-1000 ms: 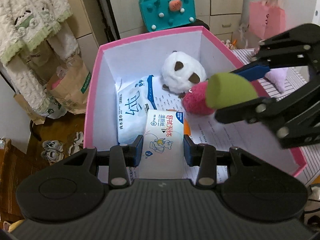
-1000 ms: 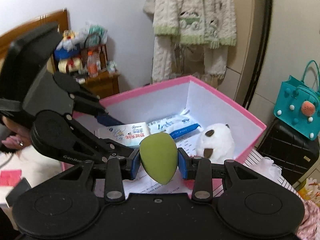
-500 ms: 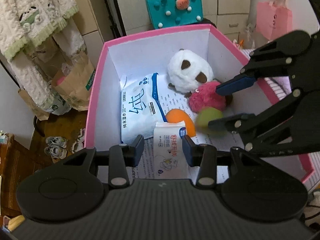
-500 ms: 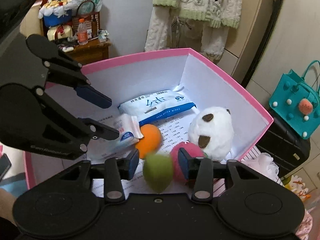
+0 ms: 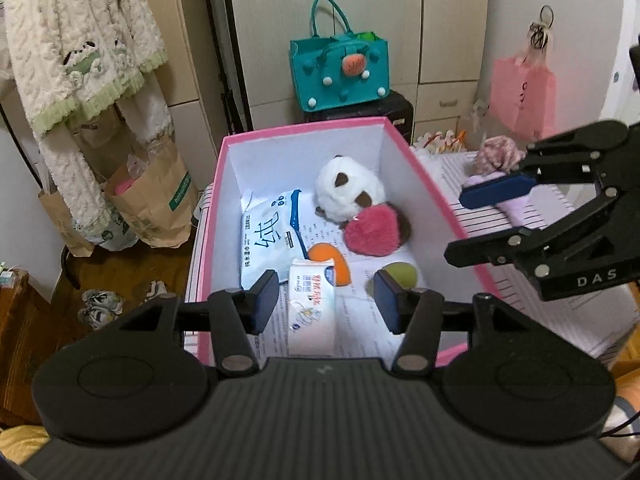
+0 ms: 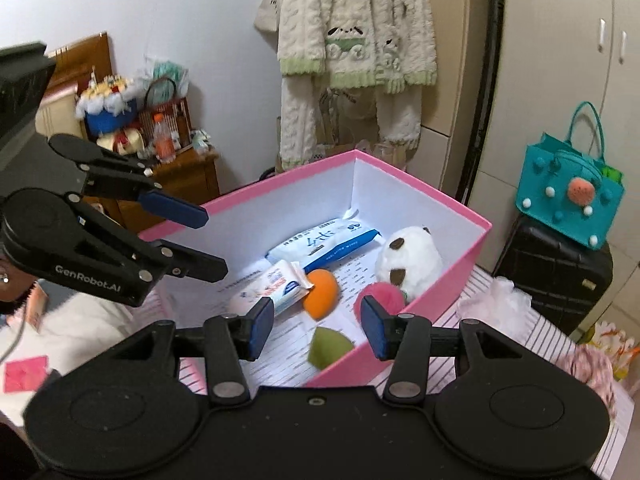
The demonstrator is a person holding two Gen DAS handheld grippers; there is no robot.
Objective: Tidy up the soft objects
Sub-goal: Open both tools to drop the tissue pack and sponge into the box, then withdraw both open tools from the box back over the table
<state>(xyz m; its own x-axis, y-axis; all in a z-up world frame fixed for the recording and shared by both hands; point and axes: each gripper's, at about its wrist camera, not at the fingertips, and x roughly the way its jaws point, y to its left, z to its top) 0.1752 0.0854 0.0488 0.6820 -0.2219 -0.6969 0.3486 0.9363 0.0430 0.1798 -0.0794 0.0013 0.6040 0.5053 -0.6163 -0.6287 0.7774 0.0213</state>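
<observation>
A pink box with white inside walls holds a large wipes pack, a white plush, a pink pompom, an orange sponge, a small wipes pack and a green sponge. My left gripper hangs above the box's near end, its jaws opening and empty, with the small pack lying in the box below. My right gripper hovers over the near wall, its jaws also opening and empty; the green sponge rests on the box floor beneath it.
The box sits on a striped sheet. A pink knitted item and a lilac item lie to the box's right. Behind it stand a teal bag on a black suitcase, paper bags and a hanging robe.
The right gripper let go of the green sponge, which fell into the box. The left gripper released the small wipes pack. Both grippers opened and pulled back upward.
</observation>
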